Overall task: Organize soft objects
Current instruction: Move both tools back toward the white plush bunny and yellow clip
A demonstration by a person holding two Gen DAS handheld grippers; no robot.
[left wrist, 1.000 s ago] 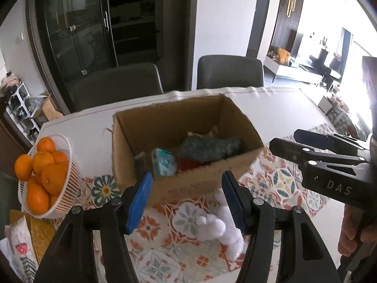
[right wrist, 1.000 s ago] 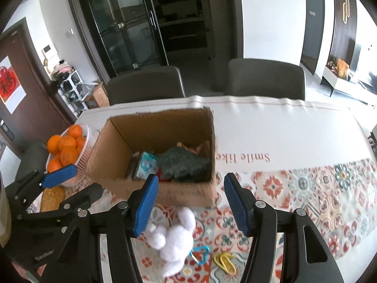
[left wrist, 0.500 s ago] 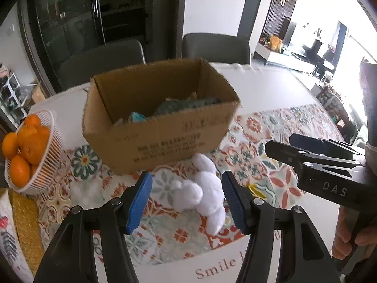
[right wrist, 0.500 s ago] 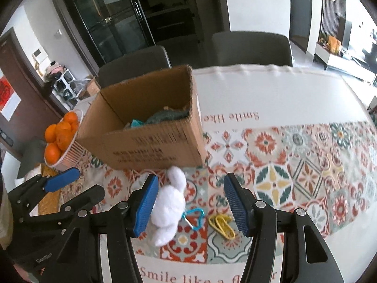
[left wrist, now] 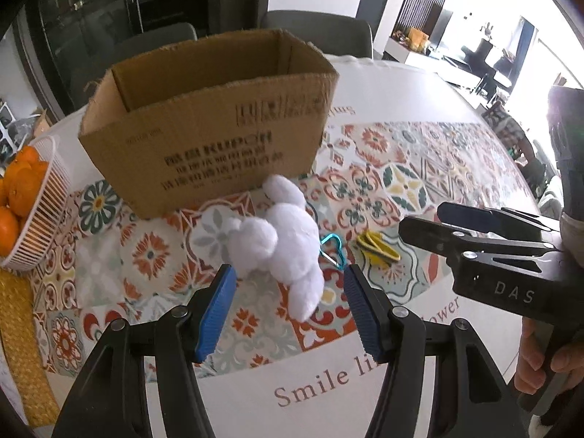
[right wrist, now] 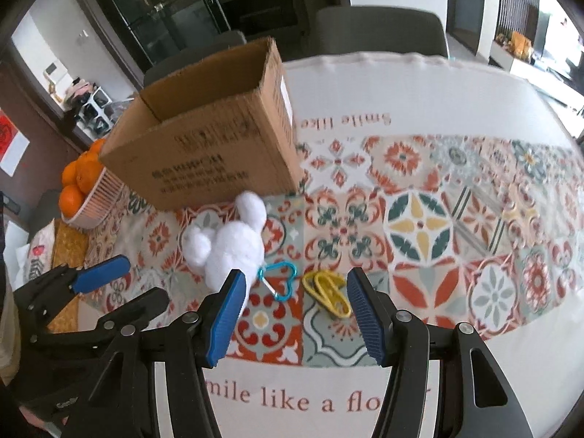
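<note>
A white plush bunny [left wrist: 281, 241] lies on the patterned tablecloth in front of an open cardboard box [left wrist: 215, 138]. My left gripper [left wrist: 288, 303] is open, its blue pads either side of the bunny's near end, just short of it. My right gripper [right wrist: 295, 310] is open and empty, low over the cloth to the right of the bunny [right wrist: 230, 248]; the box [right wrist: 211, 146] stands behind. The box's contents are hidden from both views.
A teal heart-shaped clip [right wrist: 279, 279] and a yellow clip [right wrist: 328, 292] lie right of the bunny. A white basket of oranges [left wrist: 25, 200] stands left of the box. Dark chairs [right wrist: 379, 29] stand at the table's far edge.
Both grippers have pulled back from the box and dropped lower. The box's inside has gone out of sight. The bunny now lies between my left gripper's pads.
</note>
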